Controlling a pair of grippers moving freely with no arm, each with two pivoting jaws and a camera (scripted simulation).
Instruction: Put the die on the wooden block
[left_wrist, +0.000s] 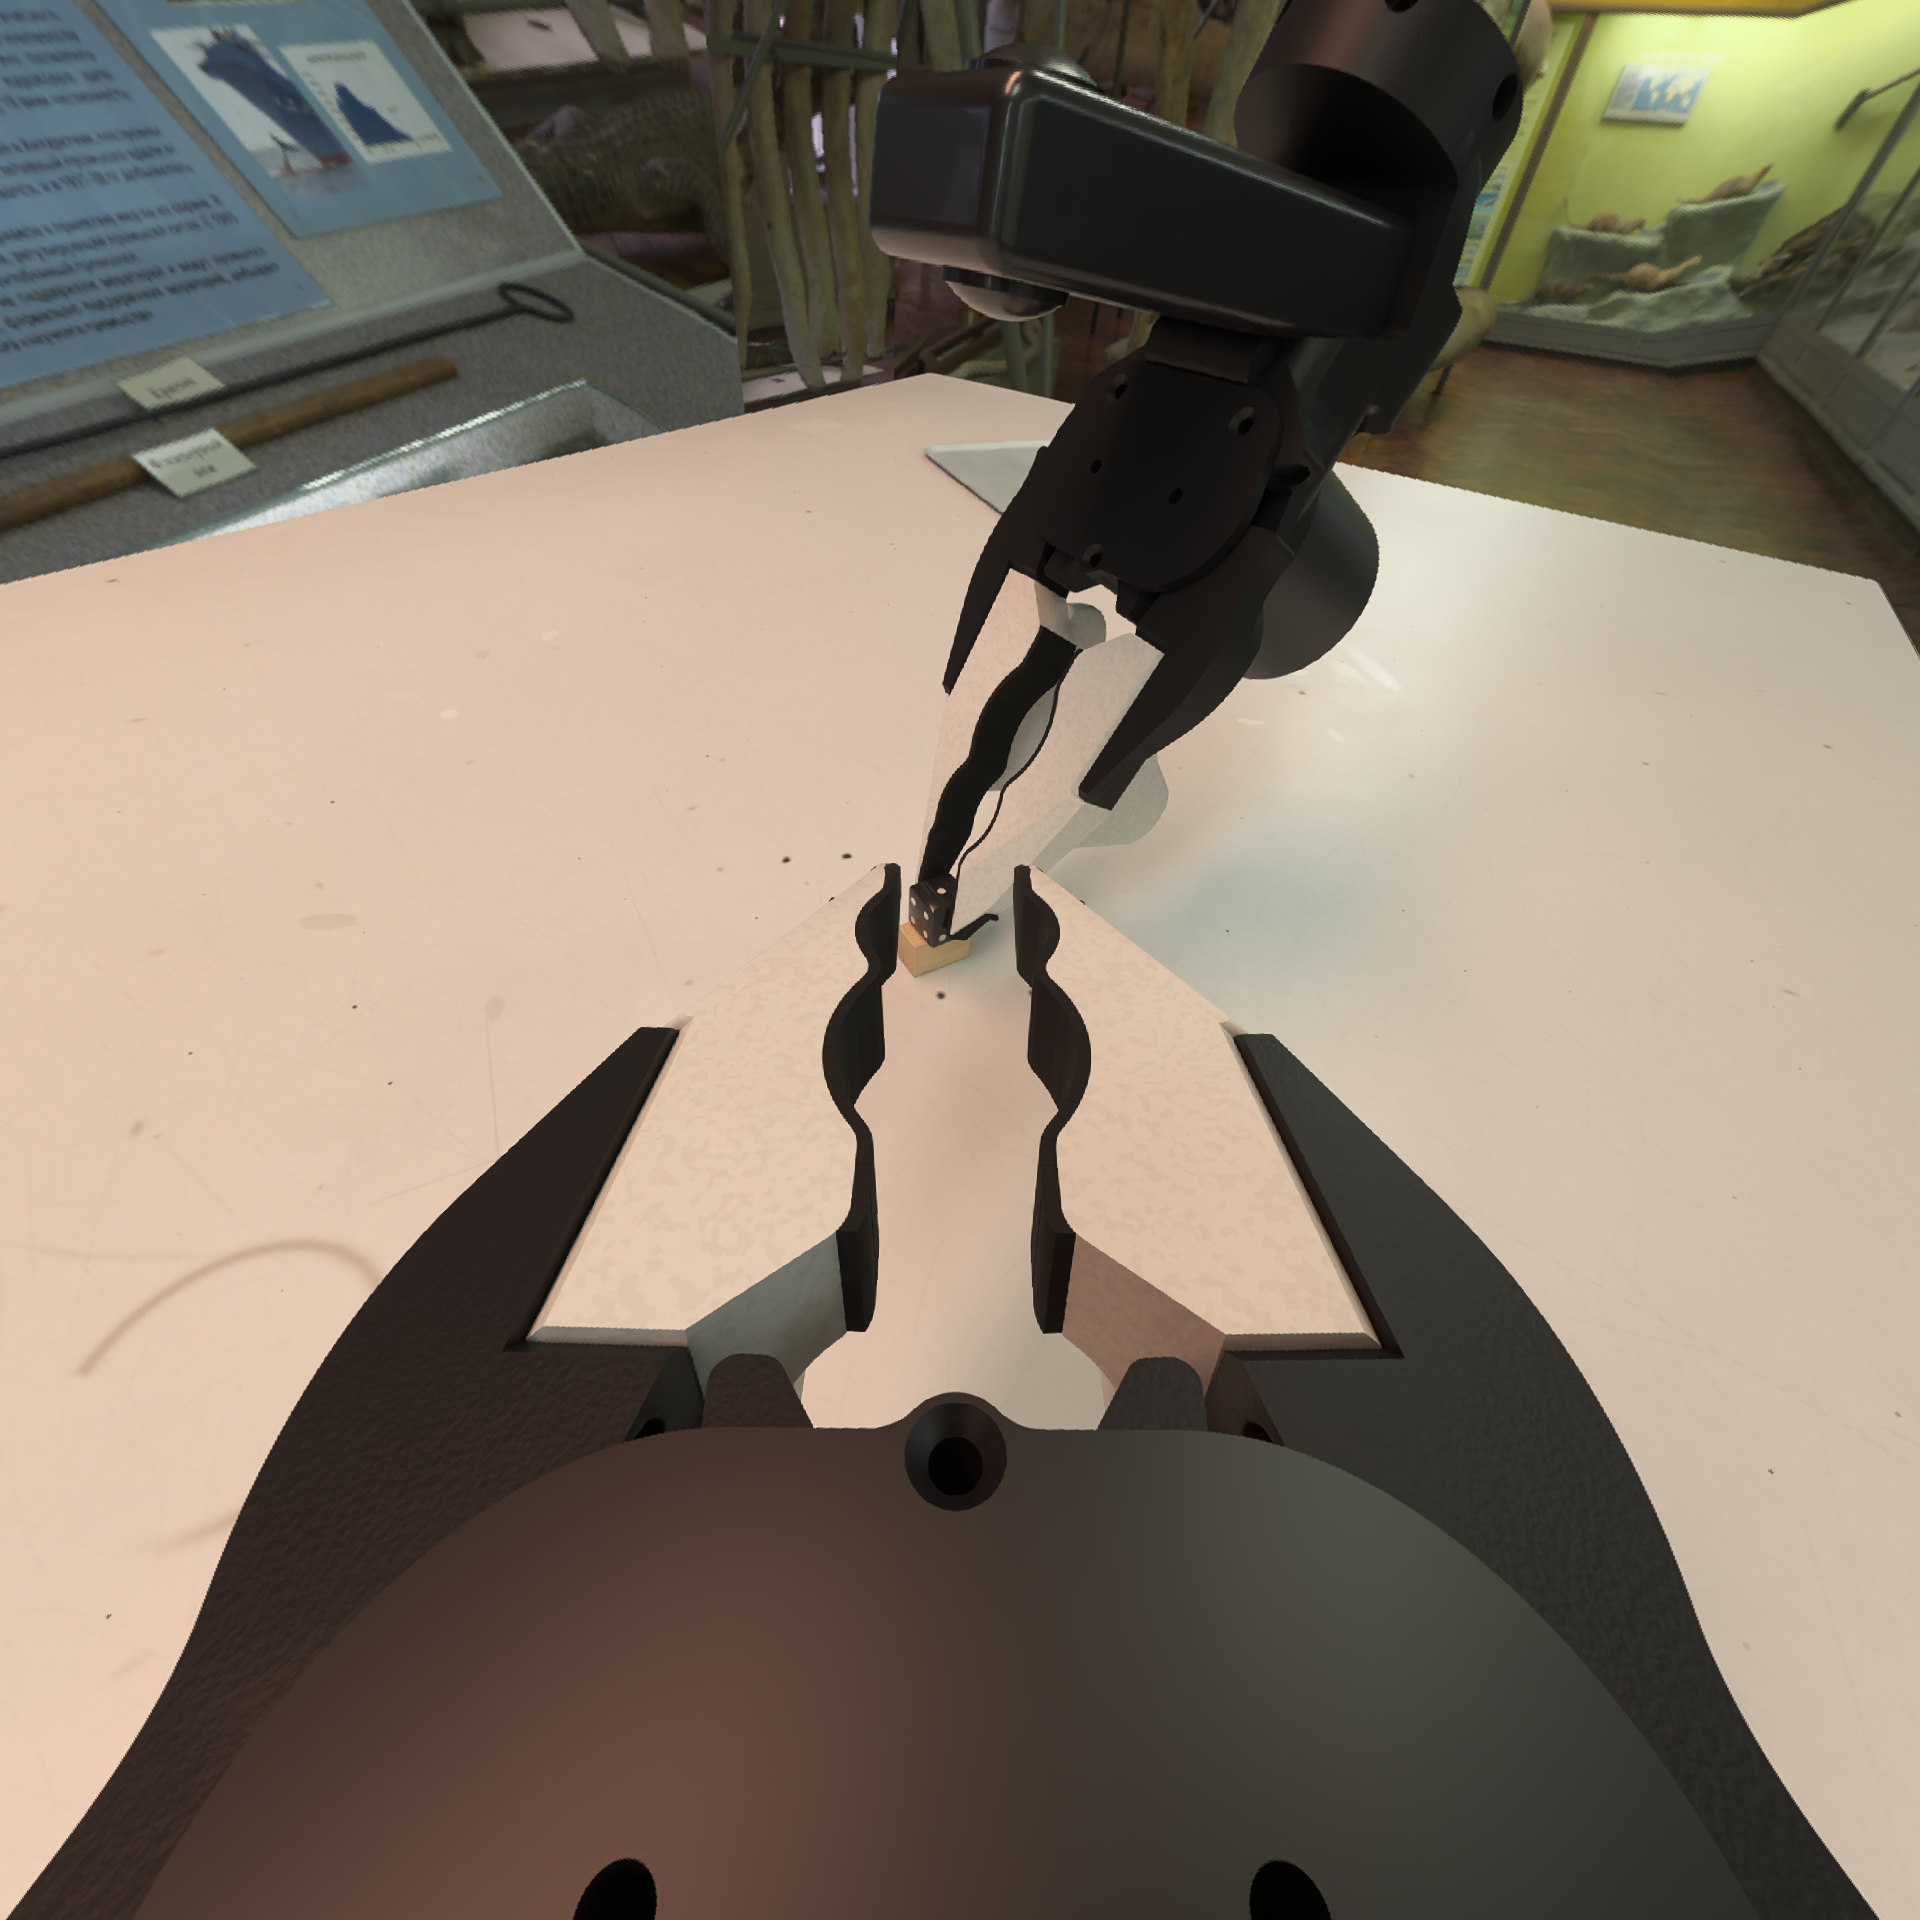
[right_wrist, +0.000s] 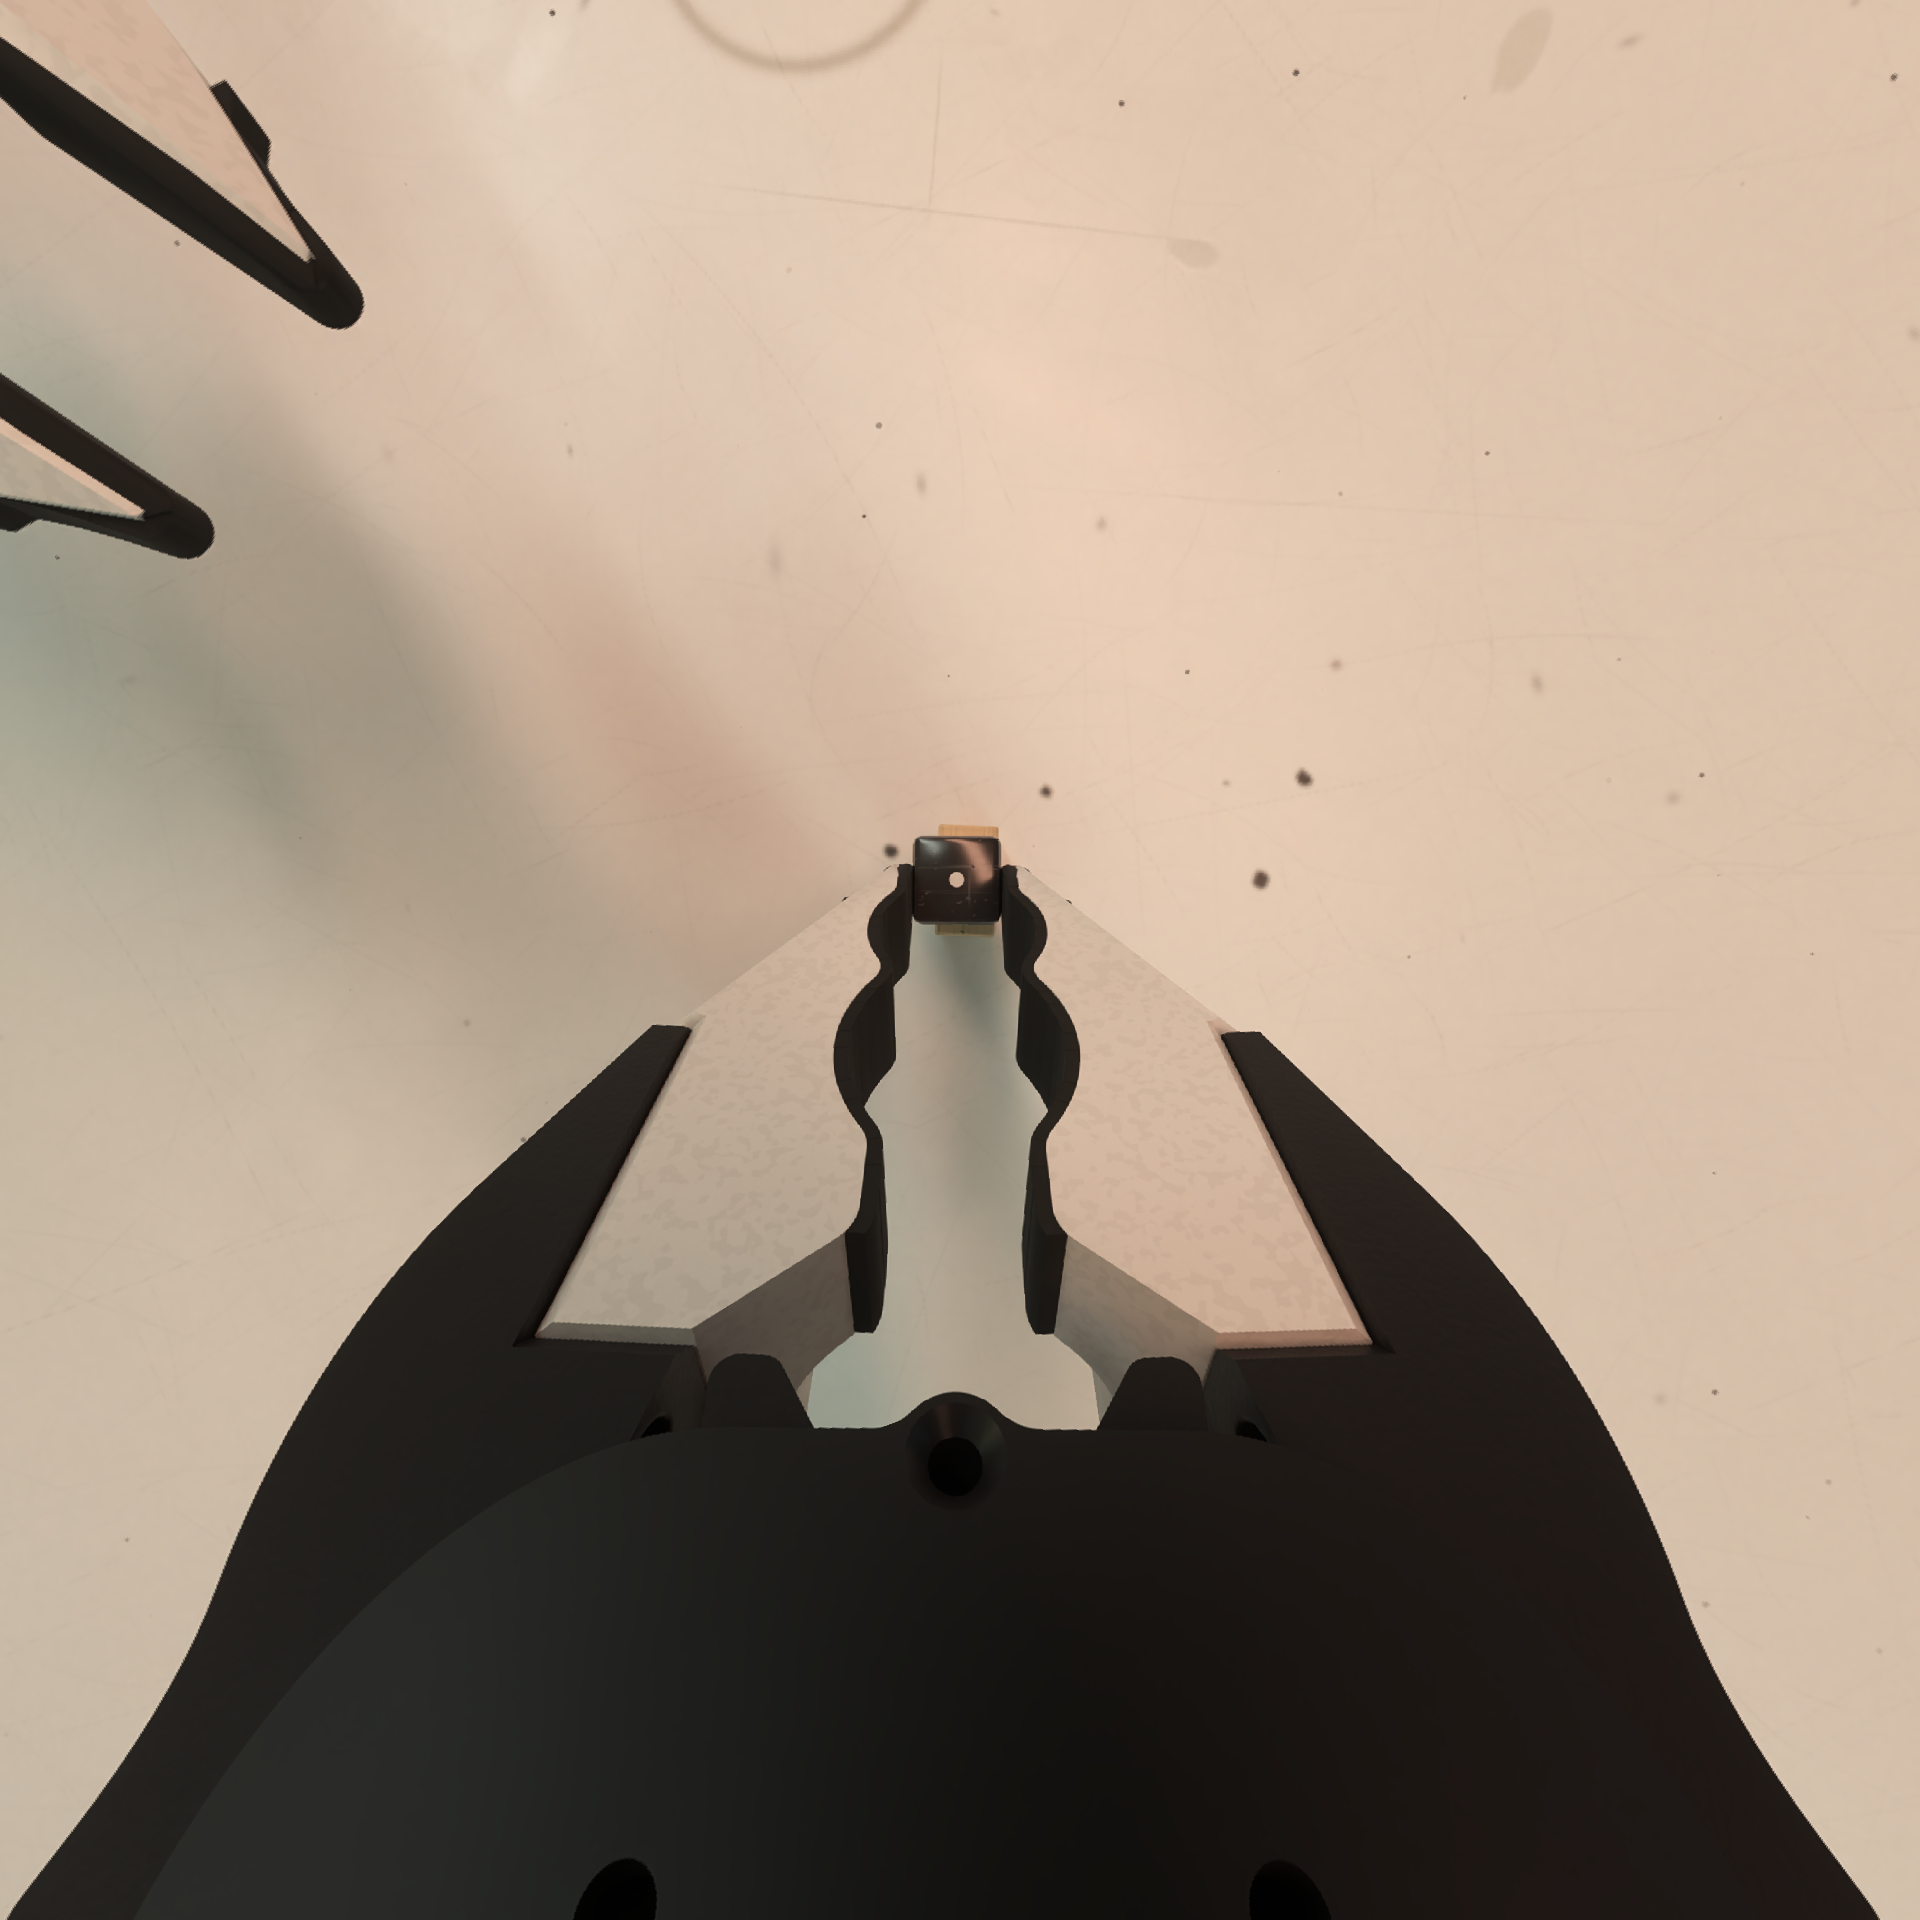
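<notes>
Hanging back with jaws apart and empty, left gripper (left_wrist: 954, 914); table (left_wrist: 416, 831) mid-surface, far from edges. Clamping the die (right_wrist: 955, 881), right gripper (right_wrist: 955, 896) setting it onto wooden block (left_wrist: 933, 953). Centring squarely, then releasing gently.

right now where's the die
The die sits between the right gripper fingertips, directly over the wooden block on the table; in the left wrist view it rests on the block's top, just beyond the open left gripper.
</notes>
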